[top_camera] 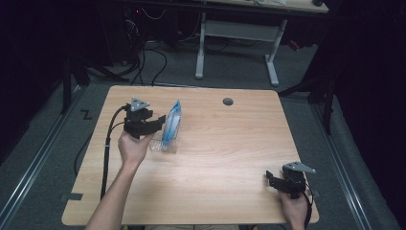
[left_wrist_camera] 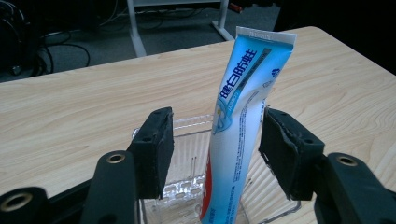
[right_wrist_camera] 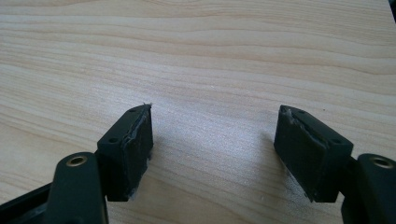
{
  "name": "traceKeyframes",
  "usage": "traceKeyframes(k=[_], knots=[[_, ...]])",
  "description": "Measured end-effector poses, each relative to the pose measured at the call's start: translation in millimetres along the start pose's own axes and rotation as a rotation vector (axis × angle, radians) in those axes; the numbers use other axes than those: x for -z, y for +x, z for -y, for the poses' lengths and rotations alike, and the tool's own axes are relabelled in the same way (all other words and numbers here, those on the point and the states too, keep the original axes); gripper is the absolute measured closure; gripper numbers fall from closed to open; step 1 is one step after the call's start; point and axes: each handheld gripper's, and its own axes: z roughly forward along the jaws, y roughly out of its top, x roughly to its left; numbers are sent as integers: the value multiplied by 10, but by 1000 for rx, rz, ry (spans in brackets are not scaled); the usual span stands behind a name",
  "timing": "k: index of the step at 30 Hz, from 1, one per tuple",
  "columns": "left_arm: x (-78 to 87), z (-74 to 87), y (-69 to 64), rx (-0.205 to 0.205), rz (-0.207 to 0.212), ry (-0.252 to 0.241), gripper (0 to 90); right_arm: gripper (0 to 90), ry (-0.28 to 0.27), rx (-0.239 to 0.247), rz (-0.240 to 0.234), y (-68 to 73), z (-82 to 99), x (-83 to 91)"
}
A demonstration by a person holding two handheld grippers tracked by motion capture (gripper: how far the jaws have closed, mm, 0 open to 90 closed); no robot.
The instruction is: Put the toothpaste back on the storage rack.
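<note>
Both tongs are held released: left gripper is spread around the upright toothpaste tube in its clear holder, untouched; right gripper gapes above bare table.

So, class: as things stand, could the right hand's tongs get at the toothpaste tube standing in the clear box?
Probably yes. The right tongs sit open at the near right corner, and bare table lies between them and the tube. The left tongs flank the tube, so they might crowd that side.

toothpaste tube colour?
Light blue and white, red near the bottom; toothpaste tube shows best in left gripper view.
</note>
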Motion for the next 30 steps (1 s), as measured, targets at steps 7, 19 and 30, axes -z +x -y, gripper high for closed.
traceKeyframes(k=[7, 19, 30], knots=[[81, 16, 36, 6, -6, -14, 446, 283, 0, 0, 0, 0, 0, 0], [205, 62, 102, 19, -19, -33, 446, 283, -1, 1, 0, 0, 0, 0], [295, 114, 137, 36, -26, -44, 446, 283, 0, 0, 0, 0, 0, 0]])
